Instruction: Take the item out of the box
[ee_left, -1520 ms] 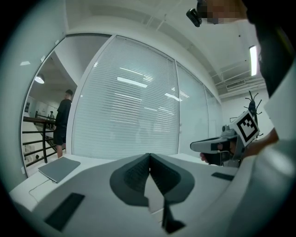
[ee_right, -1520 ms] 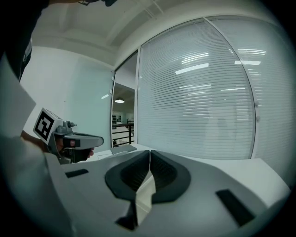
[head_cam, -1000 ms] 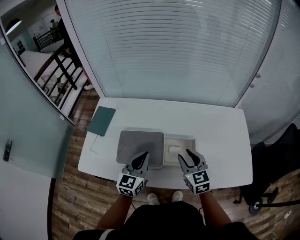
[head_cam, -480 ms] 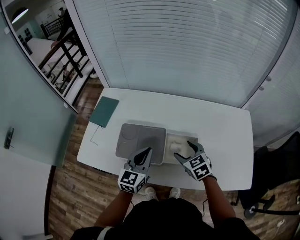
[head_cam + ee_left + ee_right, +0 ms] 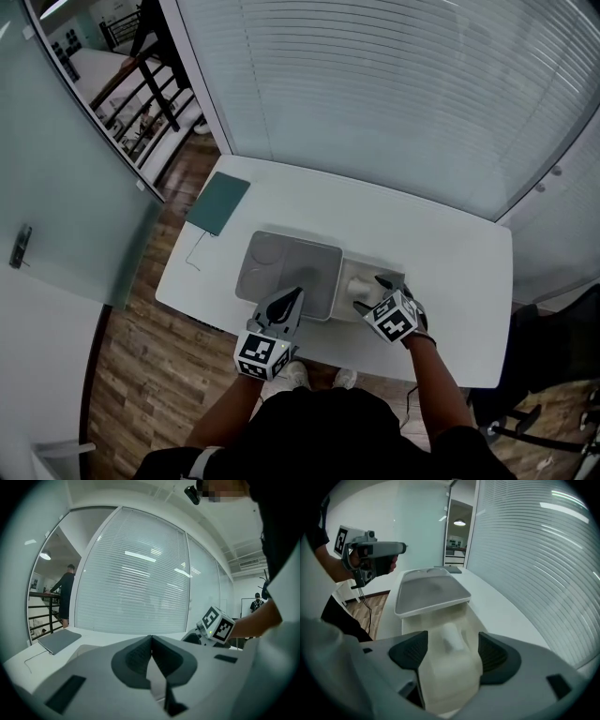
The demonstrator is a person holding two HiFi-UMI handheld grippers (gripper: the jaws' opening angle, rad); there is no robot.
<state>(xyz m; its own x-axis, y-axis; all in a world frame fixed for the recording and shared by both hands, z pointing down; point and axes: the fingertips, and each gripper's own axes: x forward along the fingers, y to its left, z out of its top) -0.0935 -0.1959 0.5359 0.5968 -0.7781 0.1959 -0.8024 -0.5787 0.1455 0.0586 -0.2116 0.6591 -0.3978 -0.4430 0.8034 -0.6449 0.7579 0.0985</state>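
The small white rounded block (image 5: 451,637) you are after lies on the floor of the open white rectangular box (image 5: 349,309), towards its far end, and nothing grips it yet. Your right tongs (image 5: 370,292) tip steeply down into that box and have just been opening; they now stand spread wide with the block lined up in the gap ahead of them, the pads touching nothing, which reads as making room to straddle it before pinching. The flat grey lid with rounded corners (image 5: 289,275) sits off to the left, its edge overlapping the box's end, so the compartment is uncovered for the reach. Your left tongs (image 5: 289,305) are pressed together on nothing and hover roughly level over the lid's near edge, probably kept there to steady things or simply out of the way. Everything rests on the white worktop (image 5: 450,272), with a dark green notebook (image 5: 218,202) well apart at its far left corner.
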